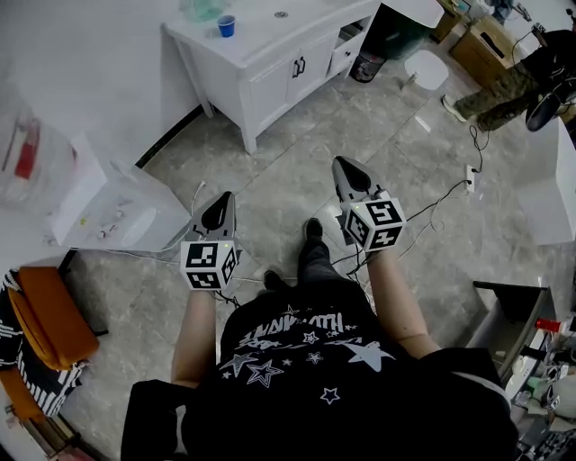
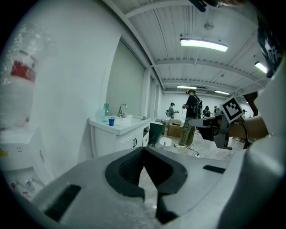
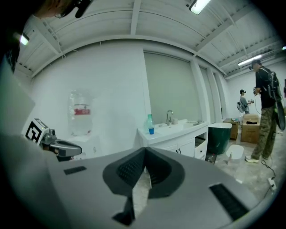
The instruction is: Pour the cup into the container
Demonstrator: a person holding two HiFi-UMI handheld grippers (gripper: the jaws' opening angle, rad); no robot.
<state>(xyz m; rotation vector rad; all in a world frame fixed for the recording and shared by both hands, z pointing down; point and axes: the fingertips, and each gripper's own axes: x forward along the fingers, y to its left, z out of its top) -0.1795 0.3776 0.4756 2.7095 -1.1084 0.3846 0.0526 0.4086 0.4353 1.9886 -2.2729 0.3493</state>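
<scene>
The grey stone floor point(image 1: 288, 162) takes most of the head view. The person stands on it, well apart from the white counter point(image 1: 270, 85) at the top of that view. The counter has cabinet doors below and a tap on it. At the left stands a water dispenser point(image 1: 108, 212) w/ a big bottle on top.

Both grippers are held out in front of the person, over the floor, pointing a bit down toward the counter. The left gripper point(image 1: 220, 205) has its jaws closed tip to tip, w/ nothing between them. The right gripper point(image 1: 347, 171) is the same, pads together and empty.

On the counter is a pale green bottle point(image 3: 149, 121). Just beside it stands the blue cup point(image 1: 226, 26), upright near the counter's left end, far from both grippers. What is in the cup I cannot see. Which thing is the container I also cannot tell: maybe the bottle, maybe the sink.

Progress is approx. zero, as I judge it. The cup is not yet taken and nothing is poured. Still to do: come up to the counter, open one gripper, grasp the cup, carry it over the container and tip it.
</scene>
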